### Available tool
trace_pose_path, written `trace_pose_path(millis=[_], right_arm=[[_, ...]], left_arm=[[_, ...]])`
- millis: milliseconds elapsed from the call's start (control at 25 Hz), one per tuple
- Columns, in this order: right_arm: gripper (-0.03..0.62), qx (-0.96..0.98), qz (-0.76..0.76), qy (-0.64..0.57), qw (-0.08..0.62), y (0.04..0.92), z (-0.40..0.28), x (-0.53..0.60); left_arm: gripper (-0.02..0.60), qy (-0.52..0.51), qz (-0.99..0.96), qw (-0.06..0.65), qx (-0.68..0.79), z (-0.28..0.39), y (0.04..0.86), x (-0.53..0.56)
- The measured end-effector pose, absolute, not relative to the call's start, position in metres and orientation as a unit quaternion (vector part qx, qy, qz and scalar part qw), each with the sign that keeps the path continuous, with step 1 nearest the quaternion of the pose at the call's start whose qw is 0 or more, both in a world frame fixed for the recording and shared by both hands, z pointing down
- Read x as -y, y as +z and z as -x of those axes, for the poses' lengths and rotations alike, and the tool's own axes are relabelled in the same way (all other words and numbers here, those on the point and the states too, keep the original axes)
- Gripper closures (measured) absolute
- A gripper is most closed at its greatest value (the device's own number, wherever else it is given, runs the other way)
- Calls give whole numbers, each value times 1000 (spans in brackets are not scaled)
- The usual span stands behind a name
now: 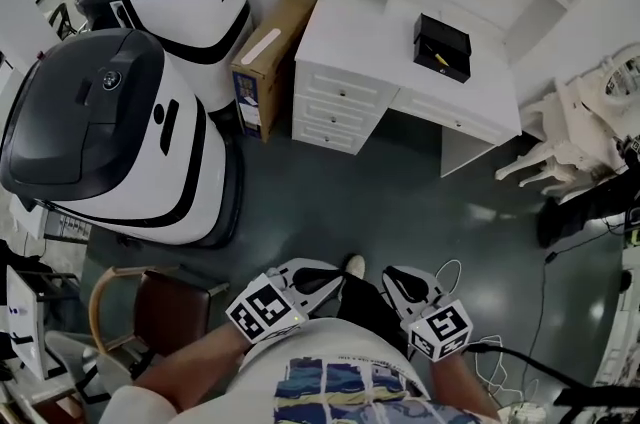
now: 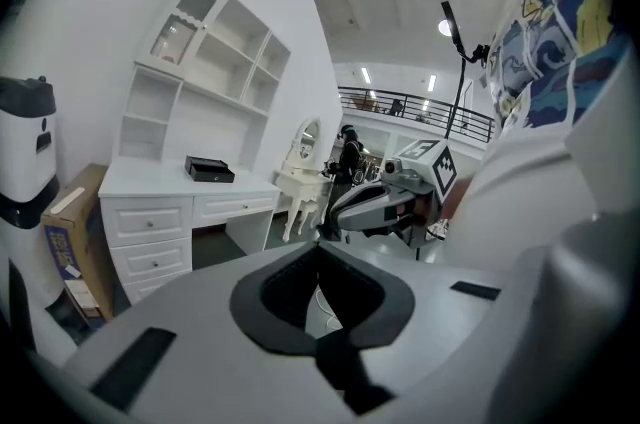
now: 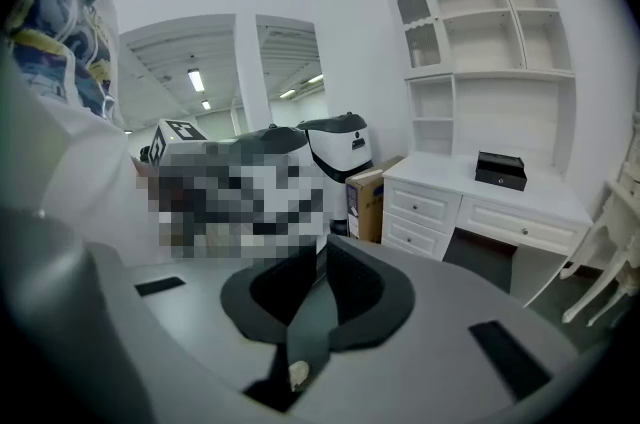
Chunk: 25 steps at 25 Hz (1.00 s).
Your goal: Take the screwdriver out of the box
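Note:
A small black box (image 1: 442,47) stands open on the white desk (image 1: 360,37) across the room, and a yellow bit inside it looks like the screwdriver (image 1: 441,63). Both grippers are held close to the person's body, far from the desk. My left gripper (image 1: 318,277) and my right gripper (image 1: 408,284) are shut with nothing between the jaws. In the left gripper view the box (image 2: 209,170) sits beyond the closed left gripper (image 2: 320,248), with the right gripper (image 2: 385,203) to the right. The right gripper view shows the box (image 3: 501,170) past its own closed jaws.
Two large white-and-black machines (image 1: 120,127) stand at the left, with a cardboard carton (image 1: 270,57) leaning beside the desk drawers. A white chair (image 1: 560,137) is at the right and a brown chair (image 1: 150,312) at the lower left. Cables (image 1: 520,362) lie on the dark floor.

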State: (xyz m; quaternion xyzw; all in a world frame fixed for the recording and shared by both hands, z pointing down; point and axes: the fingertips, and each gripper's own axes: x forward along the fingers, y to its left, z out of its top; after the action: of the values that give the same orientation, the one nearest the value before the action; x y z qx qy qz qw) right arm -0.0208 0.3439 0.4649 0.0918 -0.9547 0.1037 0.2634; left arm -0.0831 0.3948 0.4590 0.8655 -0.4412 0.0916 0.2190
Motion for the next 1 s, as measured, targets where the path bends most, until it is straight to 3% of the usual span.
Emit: trace_pose_path(millis=[40,120,600,840,1000], right_arm=[[553,954,-96,105,263,466,21,-336],[472,954,-104,111,258,468,23,-314],[468,961,-115,113,224,472,38,-121],[431,955,-161,125,216,481,5,-29],[431,948,-188,143,211,488,-13,4]], left_arm=[[568,92,-866,219,440,84,459,-386],[568,94,-868,218,436,85,460,-366],[564,147,-869,183,435,100,448,-168],[468,213,-879,145,402,88,452,-60],[462,257,-883,110,377,94,459,1]])
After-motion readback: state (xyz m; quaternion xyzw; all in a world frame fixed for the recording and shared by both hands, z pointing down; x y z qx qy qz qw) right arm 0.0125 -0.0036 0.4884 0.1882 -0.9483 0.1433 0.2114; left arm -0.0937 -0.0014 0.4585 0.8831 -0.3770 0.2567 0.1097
